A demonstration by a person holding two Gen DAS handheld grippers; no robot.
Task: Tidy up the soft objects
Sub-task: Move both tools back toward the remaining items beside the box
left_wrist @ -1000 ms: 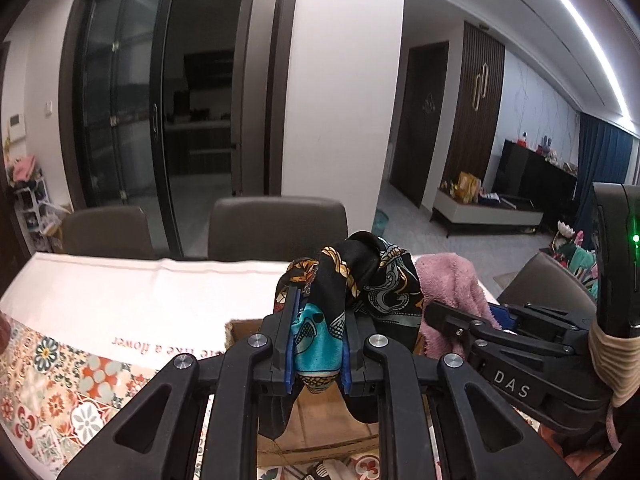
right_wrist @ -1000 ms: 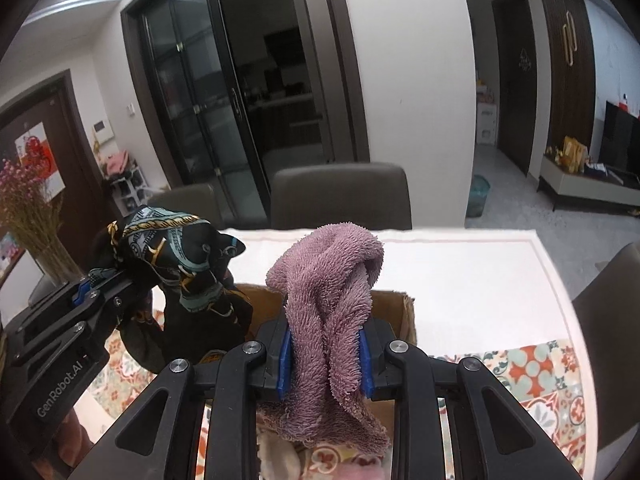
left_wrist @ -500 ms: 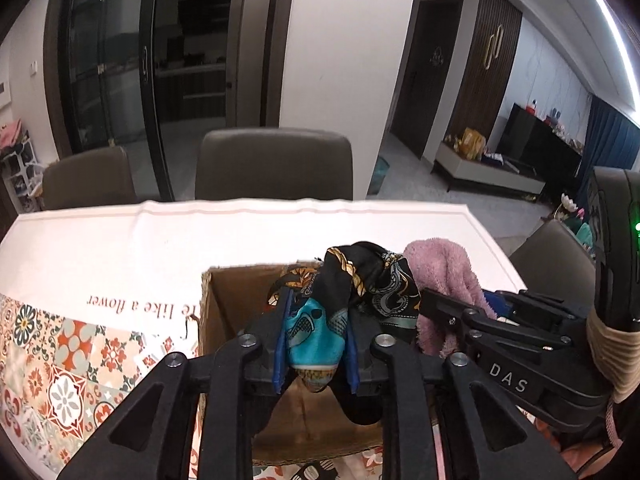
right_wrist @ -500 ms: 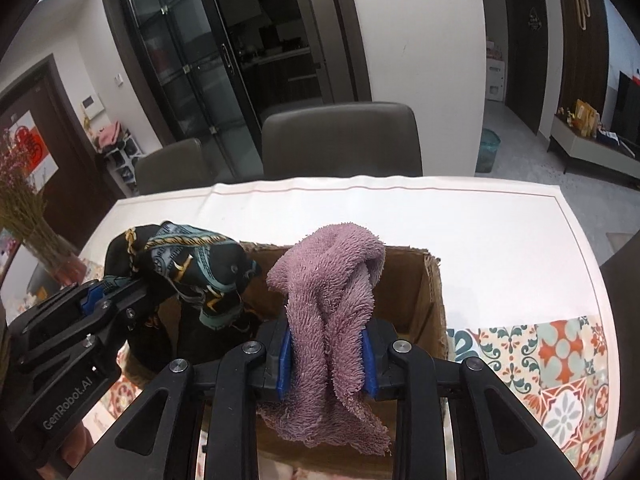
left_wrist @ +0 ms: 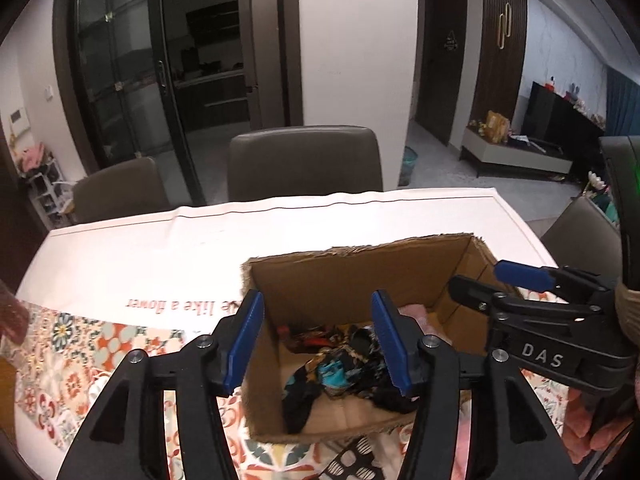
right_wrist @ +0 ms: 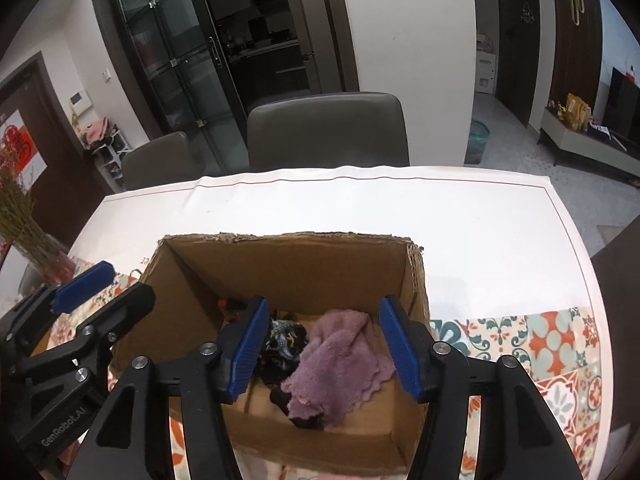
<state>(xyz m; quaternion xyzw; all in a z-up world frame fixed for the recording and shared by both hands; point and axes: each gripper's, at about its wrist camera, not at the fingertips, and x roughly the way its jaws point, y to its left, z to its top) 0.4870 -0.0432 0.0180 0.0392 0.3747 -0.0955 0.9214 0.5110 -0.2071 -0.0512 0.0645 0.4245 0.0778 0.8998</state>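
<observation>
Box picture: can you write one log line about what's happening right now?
left gripper: opening, empty | right gripper: opening, empty | patterned scarf: in cardboard box | purple towel: in box, partly over scarf

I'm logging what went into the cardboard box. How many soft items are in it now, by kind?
Patterned dark scarf: 1
Purple fluffy towel: 1
Total in the cardboard box: 2 that can be made out
</observation>
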